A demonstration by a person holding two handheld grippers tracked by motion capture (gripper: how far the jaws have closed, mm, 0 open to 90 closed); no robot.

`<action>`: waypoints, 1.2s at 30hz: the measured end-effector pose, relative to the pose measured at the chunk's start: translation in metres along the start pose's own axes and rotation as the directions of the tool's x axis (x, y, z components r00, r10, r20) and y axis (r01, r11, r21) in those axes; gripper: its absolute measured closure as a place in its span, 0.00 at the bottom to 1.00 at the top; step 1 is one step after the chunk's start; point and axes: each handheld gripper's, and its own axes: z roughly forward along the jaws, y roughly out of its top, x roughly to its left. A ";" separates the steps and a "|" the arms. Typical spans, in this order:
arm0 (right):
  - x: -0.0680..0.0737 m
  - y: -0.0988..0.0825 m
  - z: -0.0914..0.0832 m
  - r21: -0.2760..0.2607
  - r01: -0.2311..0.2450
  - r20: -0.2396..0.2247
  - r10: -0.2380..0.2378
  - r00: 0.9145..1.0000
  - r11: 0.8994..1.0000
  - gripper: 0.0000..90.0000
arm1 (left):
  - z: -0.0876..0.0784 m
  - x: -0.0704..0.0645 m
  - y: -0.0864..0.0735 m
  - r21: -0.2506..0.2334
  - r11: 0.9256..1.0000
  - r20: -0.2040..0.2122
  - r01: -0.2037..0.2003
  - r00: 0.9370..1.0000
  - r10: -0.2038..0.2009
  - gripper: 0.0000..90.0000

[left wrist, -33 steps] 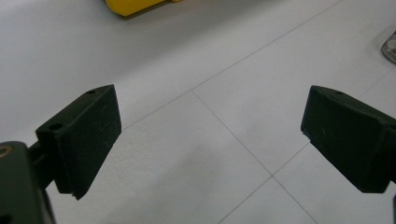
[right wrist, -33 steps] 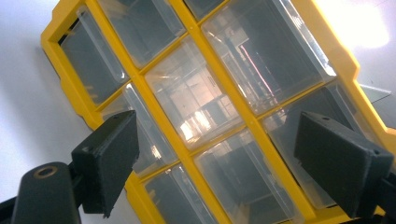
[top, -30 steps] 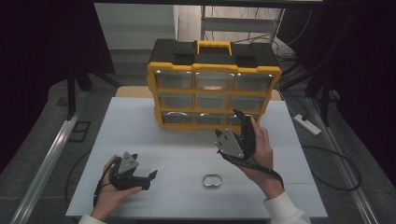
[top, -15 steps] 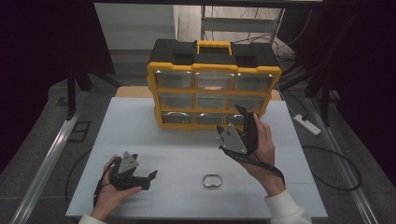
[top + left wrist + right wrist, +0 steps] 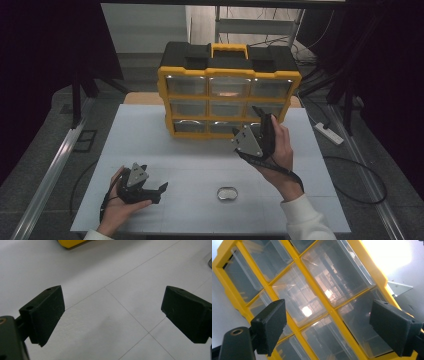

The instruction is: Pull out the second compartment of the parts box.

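Evidently the right claw (image 5: 257,120), jaws spread and empty, is raised to the drawer cabinet (image 5: 229,90) at the tabletop's (image 5: 200,160) far edge, lined up with its lower right drawers, probably to pull one. Released too, the left claw (image 5: 157,192) rests near the metal dish (image 5: 227,193).

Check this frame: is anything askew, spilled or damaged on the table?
Nothing stands out. The organizer stands upright with its drawers shut, the small metal piece lies flat on the table, and both the left gripper and right gripper are open and empty.

White table (image 5: 150,135), grey floor (image 5: 45,145), dark surroundings
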 end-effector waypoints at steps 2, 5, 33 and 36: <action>-0.001 0.000 0.001 0.006 0.004 0.001 -0.004 1.000 1.000 0.16 | 0.000 0.000 0.000 0.000 1.000 0.001 0.001 1.000 -0.001 0.06; -0.004 0.000 0.003 0.009 0.006 0.006 -0.006 1.000 1.000 0.16 | 0.000 0.000 0.000 -0.002 1.000 0.004 0.006 1.000 -0.006 0.06; -0.017 0.000 0.020 0.050 0.022 0.035 -0.023 0.999 0.999 0.17 | -0.002 0.002 0.000 -0.007 1.000 0.006 0.017 1.000 -0.017 0.06; -0.020 0.002 0.021 0.052 0.027 0.040 -0.029 0.999 0.998 0.17 | -0.002 0.002 0.000 -0.008 1.000 0.006 0.017 1.000 -0.017 0.06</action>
